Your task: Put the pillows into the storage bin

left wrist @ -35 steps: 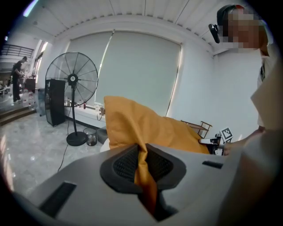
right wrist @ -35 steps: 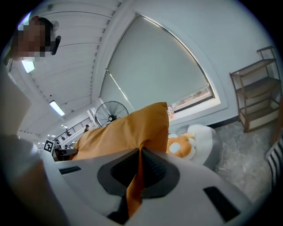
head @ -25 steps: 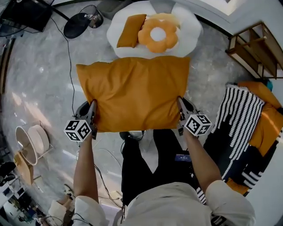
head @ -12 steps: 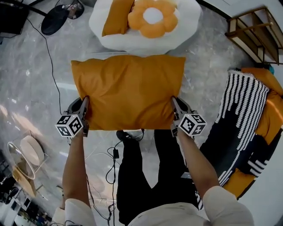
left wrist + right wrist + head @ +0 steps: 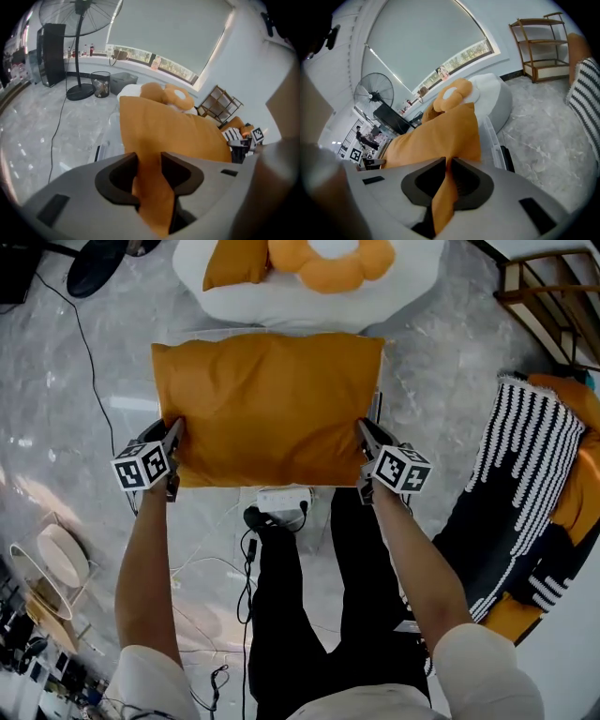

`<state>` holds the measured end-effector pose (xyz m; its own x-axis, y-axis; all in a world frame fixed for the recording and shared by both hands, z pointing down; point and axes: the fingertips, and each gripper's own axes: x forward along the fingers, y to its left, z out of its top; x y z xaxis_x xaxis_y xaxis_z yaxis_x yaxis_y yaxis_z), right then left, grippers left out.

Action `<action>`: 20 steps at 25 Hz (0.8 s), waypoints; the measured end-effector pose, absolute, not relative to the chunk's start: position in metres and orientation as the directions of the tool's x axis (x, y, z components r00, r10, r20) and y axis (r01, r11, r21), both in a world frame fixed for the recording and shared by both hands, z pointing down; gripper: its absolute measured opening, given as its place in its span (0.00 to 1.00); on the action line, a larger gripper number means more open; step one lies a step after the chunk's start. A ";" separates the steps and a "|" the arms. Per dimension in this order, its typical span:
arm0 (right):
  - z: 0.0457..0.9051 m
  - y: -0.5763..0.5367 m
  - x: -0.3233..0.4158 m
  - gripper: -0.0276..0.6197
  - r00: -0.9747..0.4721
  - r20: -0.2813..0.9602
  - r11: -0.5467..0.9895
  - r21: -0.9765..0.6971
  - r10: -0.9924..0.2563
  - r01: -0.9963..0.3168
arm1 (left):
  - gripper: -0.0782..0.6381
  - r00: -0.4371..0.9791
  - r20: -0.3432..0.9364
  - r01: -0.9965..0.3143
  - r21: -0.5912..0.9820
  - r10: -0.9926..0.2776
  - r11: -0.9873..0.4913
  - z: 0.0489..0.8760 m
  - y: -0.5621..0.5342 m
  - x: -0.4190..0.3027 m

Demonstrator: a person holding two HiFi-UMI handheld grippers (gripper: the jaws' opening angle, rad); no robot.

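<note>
- Floor [image 5: 66, 381] of grey veined stone filled the left side, with a black round fan base [image 5: 98, 268] at its top edge.
- The left gripper [image 5: 174, 439], carried on a bare forearm, sat at the lower left corner of the orange pillow [image 5: 267, 404]. Its jaws had just been opening and stood loosely apart, the corner's fabric filling the gap between them.
- The orange pillow lay flat and wide across the middle, stretched between both grippers, directly over a clear storage bin [image 5: 493, 138] whose rim peeked out at its edges.
- Beyond the pillow, a white beanbag [image 5: 309, 306] carried a smaller orange pillow [image 5: 234, 263] and a flower-shaped cushion [image 5: 328, 273].
- The right gripper [image 5: 364, 439] was at the lower right corner. Its jaws had just eased a little, yet they pinched a fold of the fabric between them.
- At far right, a black-and-white striped pillow [image 5: 525, 474] rested partly on an orange cushion [image 5: 574, 474].
</note>
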<state>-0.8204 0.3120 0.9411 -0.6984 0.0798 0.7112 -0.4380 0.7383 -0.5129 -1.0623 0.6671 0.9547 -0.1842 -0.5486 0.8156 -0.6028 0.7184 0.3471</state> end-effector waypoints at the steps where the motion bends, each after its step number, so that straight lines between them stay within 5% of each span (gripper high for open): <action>1: 0.952 0.310 -0.821 0.14 -0.677 0.732 0.736 -0.501 0.080 -0.455 | 0.40 -0.198 0.835 -0.612 0.303 -0.513 0.730 0.964 0.671 -1.064; 4: 0.958 0.308 -0.820 0.30 -0.643 0.762 0.766 -0.458 0.077 -0.451 | 0.44 -0.276 0.821 -0.639 0.231 -0.499 0.734 0.964 0.673 -1.063; 12: 0.858 0.314 -0.835 0.26 -0.802 0.588 0.887 -0.420 0.104 -0.193 | 0.31 -0.364 0.582 -0.706 0.337 -0.727 0.623 0.859 0.625 -1.016; 20: 0.651 0.286 -0.870 0.20 -0.945 0.279 0.964 -0.249 0.169 0.098 | 0.25 -0.532 0.314 -0.777 0.189 -0.787 0.601 0.646 0.572 -1.003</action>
